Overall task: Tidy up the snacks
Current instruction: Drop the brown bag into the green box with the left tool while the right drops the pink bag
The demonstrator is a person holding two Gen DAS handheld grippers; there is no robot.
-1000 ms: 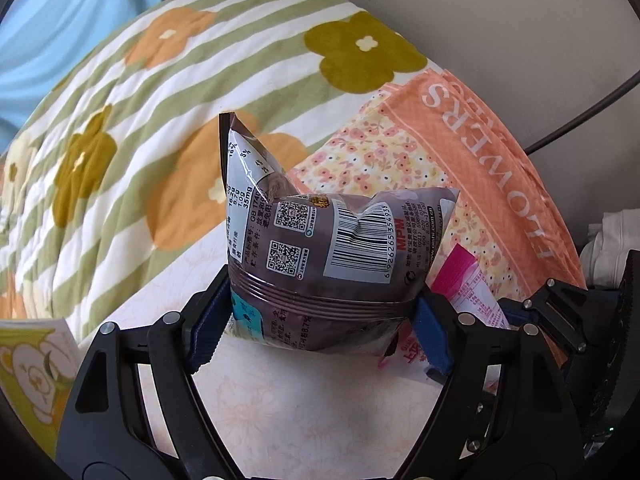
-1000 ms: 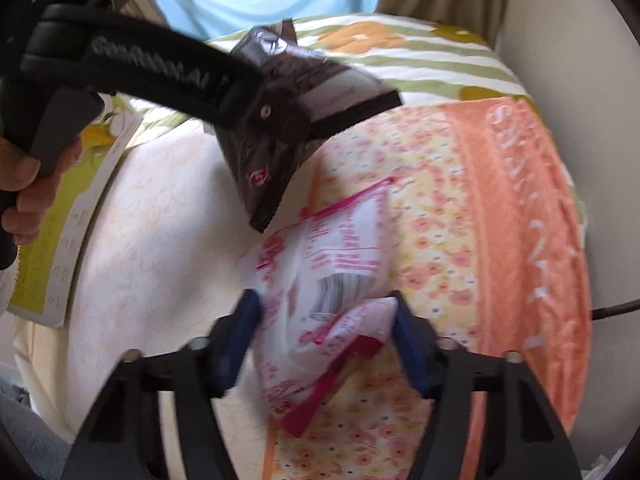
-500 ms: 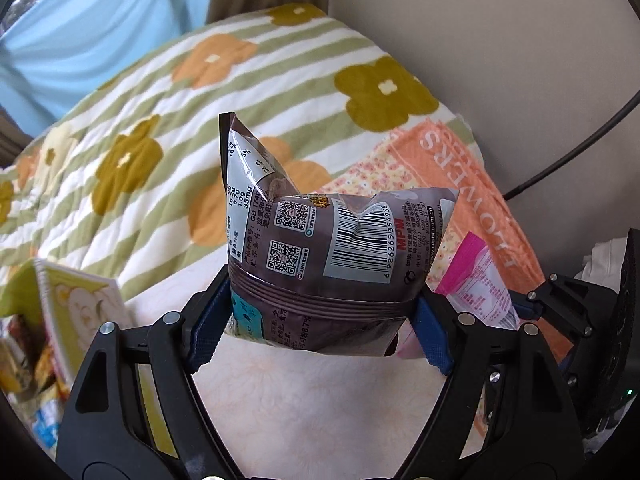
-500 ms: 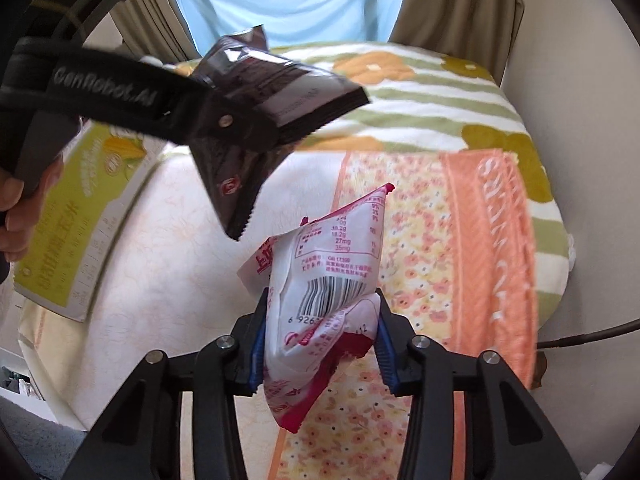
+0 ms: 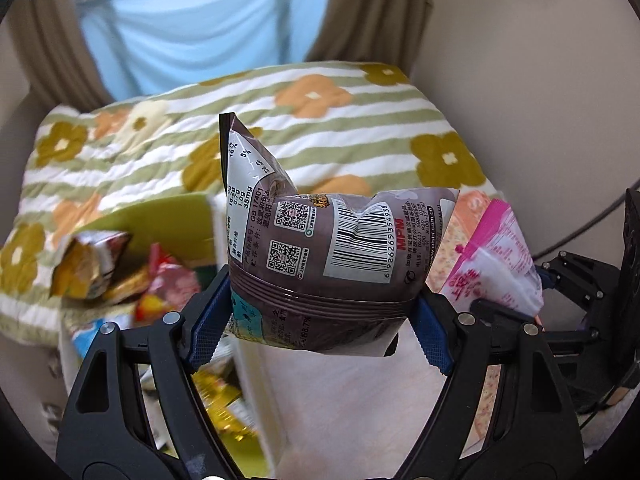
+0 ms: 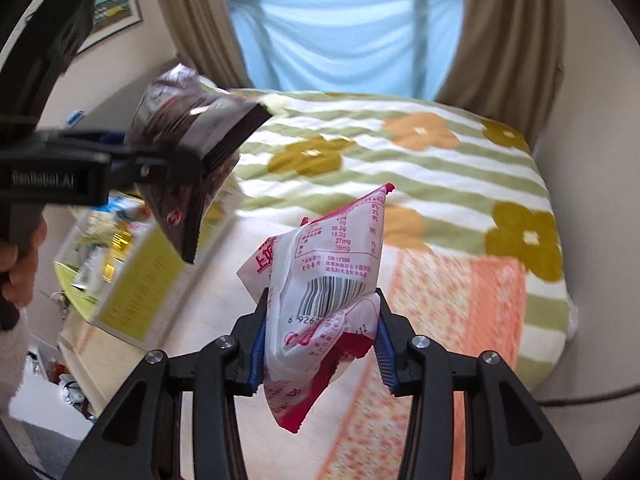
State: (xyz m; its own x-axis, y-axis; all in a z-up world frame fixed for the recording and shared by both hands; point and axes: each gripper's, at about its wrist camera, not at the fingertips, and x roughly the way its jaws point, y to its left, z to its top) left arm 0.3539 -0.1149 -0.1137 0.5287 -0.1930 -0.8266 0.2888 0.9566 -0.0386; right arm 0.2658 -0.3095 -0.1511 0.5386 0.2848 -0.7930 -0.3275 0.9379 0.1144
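Note:
A puffy brown snack bag (image 5: pixel 336 248) with a barcode and QR codes hangs in the air, my left gripper (image 5: pixel 320 320) shut on its lower half. The right wrist view shows that same brown bag (image 6: pixel 192 152) at the upper left, clamped in the left gripper (image 6: pixel 168 164). My right gripper (image 6: pixel 320 344) is shut on a white and pink snack packet (image 6: pixel 324 288), lifted off the bed. That pink packet (image 5: pixel 492 256) also shows at the right of the left wrist view. A yellow-green box (image 6: pixel 132 276) full of snacks stands at the left.
Below lies a bed with a green-striped flower blanket (image 6: pixel 400 152), an orange floral towel (image 6: pixel 460 300) and a pale pink cover (image 5: pixel 352 400). The snack box (image 5: pixel 168 232) holds several packets (image 5: pixel 92 264). Curtains and a blue cloth (image 6: pixel 344 40) hang behind. A person's hand (image 6: pixel 16 264) grips the left tool.
Both grippers have risen off the bed with their packets. The right gripper shut on the pink packet and lifted it. The snack box has come into view at the left.

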